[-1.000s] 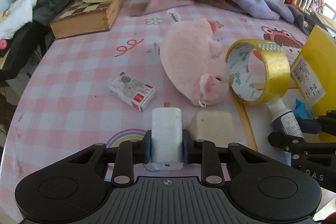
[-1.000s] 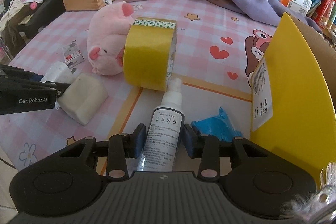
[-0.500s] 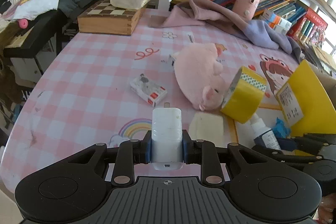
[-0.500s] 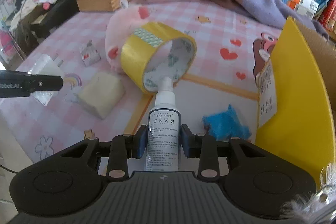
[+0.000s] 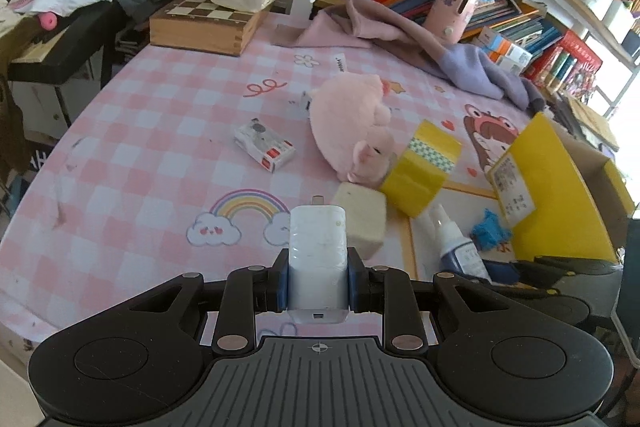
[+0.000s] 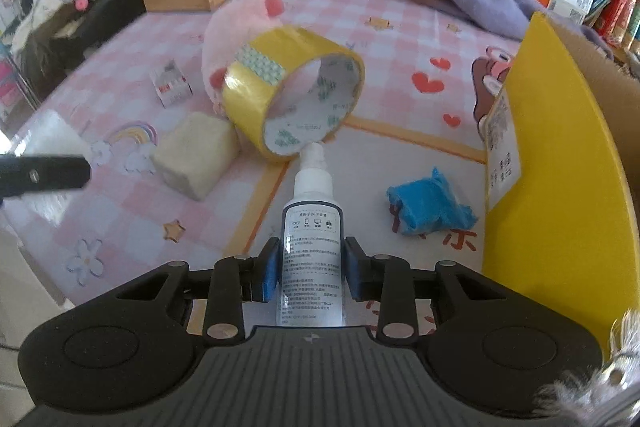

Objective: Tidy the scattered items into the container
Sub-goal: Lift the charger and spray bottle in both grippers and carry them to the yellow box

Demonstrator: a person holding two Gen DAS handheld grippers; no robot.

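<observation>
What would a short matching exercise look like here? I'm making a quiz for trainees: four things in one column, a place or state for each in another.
Things:
1. white charger
2. spray bottle
3. yellow tape roll
4. blue crumpled bag

Places or states:
A. lying on the table beside the yellow box
B. clamped in the left gripper
C. leaning against the pink plush
D. clamped in the right gripper

Pairs: 1-B, 2-D, 3-C, 4-A

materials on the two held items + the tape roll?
Charger in the left gripper: looks like smooth white hard plastic, slightly glossy.
Spray bottle in the right gripper: seemingly plastic, with a white cap and a printed label.
Tape roll: shiny yellow film; its core is probably printed cardboard.
</observation>
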